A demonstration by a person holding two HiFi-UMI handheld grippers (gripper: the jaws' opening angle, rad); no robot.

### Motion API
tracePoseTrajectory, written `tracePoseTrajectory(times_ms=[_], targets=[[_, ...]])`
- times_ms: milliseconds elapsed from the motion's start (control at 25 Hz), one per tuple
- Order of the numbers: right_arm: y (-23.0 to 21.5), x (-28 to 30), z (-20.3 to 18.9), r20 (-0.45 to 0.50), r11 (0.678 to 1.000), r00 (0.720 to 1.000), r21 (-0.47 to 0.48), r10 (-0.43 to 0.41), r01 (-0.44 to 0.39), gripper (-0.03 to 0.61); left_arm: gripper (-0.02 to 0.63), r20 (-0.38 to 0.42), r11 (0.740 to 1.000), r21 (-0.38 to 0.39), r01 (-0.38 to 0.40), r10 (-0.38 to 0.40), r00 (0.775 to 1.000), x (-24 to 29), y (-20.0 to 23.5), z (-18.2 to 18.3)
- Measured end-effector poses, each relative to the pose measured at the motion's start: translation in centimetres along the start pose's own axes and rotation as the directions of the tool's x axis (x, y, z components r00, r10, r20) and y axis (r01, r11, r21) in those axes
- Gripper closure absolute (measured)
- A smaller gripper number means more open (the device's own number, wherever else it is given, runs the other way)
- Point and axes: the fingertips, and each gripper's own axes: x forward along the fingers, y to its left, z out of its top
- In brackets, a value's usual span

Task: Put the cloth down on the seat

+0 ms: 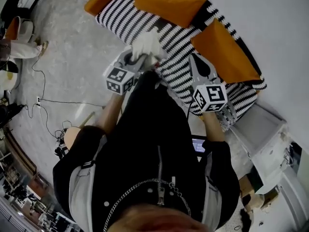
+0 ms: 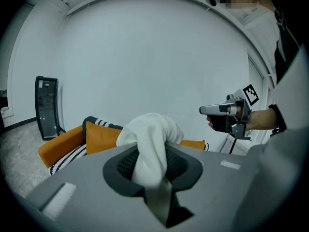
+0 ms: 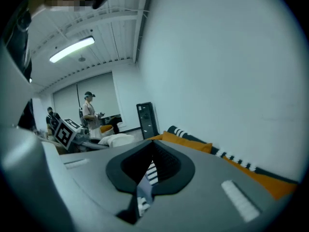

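Jaws of the left gripper (image 2: 152, 164) clamp the cloth (image 2: 153, 129) above the seat (image 1: 170, 77); the right gripper (image 3: 148, 172) has its jaws together, empty. Laying the cloth down is not yet done.

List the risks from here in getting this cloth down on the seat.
1. The white cloth is wedged deep between the left gripper's jaws, so it may cling when they open.
2. It hangs near the striped seat's front edge; released here, it might slide to the floor.
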Motion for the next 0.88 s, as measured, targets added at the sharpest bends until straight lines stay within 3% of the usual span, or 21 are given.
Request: tracePoseTrajectory(times_ms=[80, 200, 480, 600, 760, 880], targets=[[-0.6, 0.2, 0.0, 0.027, 0.998, 0.999, -0.048, -0.046, 0.047, 0.576, 0.529, 0.029, 1.000, 0.025, 0.002, -0.002, 1.000, 0.4, 0.2, 0.3], [-0.7, 0.5, -0.5, 0.037, 0.997, 0.997, -0.046, -0.061, 0.063, 0.575, 0.529, 0.045, 0.999, 0.041, 0.005, -0.007, 0.999, 1.0, 0.7, 0.5], [-0.9, 2.8, -3.3, -0.100, 0.998, 0.995, -0.066, -0.031, 0.024, 0.577, 0.529, 0.008, 0.999, 0.030, 0.023, -0.024, 1.000, 4.8, 2.3, -0.5], [0.4, 4.3, -3.1, -0.123, 0.997, 0.992, -0.071, -0.002, -0.007, 0.575, 0.529, -0.014, 0.999, 0.041, 0.027, -0.027, 1.000, 5.7, 4.1, -1.3], [0.4, 6.2, -2.7, -0.134, 0.990, 0.991, -0.140, -0.022, 0.003, 0.575, 0.529, -0.023, 0.998, 0.057, 0.029, -0.028, 0.999, 8.0, 6.4, -2.9], [0.3, 8.4, -2.7, -0.161, 0.991, 0.986, -0.130, -0.030, 0.008, 0.576, 0.529, -0.043, 0.998, 0.058, 0.031, -0.029, 0.999, 9.9, 8.8, -4.0]])
